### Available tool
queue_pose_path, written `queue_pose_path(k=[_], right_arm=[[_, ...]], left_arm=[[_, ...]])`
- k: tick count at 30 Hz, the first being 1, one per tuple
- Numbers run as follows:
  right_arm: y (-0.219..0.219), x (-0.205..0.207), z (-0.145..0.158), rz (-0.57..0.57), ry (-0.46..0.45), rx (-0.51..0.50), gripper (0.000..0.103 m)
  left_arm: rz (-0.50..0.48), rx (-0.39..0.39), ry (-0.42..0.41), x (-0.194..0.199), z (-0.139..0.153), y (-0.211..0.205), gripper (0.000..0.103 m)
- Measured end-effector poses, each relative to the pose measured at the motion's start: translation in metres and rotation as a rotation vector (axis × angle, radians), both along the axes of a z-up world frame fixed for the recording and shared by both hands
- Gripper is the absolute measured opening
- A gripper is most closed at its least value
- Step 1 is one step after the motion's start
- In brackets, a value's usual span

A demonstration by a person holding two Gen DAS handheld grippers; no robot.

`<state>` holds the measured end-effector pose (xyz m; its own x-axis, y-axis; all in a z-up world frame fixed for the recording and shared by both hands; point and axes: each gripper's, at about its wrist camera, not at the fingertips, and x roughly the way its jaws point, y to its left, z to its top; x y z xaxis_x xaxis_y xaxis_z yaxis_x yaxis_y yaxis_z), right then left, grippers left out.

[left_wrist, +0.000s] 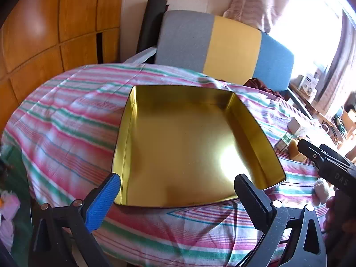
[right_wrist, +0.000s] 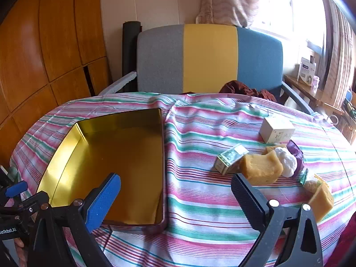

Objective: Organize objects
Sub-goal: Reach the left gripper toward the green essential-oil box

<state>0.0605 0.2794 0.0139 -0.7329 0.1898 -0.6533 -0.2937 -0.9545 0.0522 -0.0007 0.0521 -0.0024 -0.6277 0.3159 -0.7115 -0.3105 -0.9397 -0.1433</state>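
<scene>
You have a big table covered with a soft striped cloth (right_wrist: 200, 191), pink, green and white, with wrinkles in it. Behind the table stands a chair (right_wrist: 209, 57) with a cloth back in gray, yellow and blue. On the left part of the cloth sits a wide, shallow tin box (right_wrist: 120, 162). It is shiny gold inside, smooth and flat, with low straight walls and round corners, and there is nothing in it. To the right of the box there is a wide strip of bare cloth. Past that strip lies a small pile of things, well apart from the box. A cream cardboard box (right_wrist: 277, 130) sits farthest back. A yellow sponge block (right_wrist: 261, 169) looks rough and soft. A white lumpy ball (right_wrist: 288, 161) touches the sponge on its right side. A little green and gold packet (right_wrist: 230, 159) lies just beside the sponge on its left. Another yellow block (right_wrist: 321, 198) sits close to the right edge of the table. Your left gripper (left_wrist: 178, 200) hangs over the near edge of the tin box, its two fingers wide apart and holding nothing. Your right gripper (right_wrist: 175, 200) hangs over the bare strip, also spread wide and holding nothing.
</scene>
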Motion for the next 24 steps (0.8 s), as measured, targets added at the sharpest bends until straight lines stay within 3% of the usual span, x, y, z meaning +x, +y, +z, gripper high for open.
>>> queue_pose_path(k=[10,17,21,24], right_arm=[[0.054,0.017,0.015,-0.063,0.017,-0.032,0.102],[0.154,0.060,0.029,-0.295,0.071,-0.032,0.102],[0.203,0.087,0.018,-0.446,0.091,-0.049,0.102],[0.227,0.106,0.005,-0.531,0.133,-0.141,0.102]], left_arm=[[-0.086,0.028,0.038,-0.002,0.013,0.015,0.103],[-0.212,0.050,0.049,-0.004,0.024,0.041,0.103],[-0.288,-0.027,0.064,-0.004,0.030,0.077,0.103],[-0.328,-0.058,0.052,-0.009,0.031,0.103,0.103]])
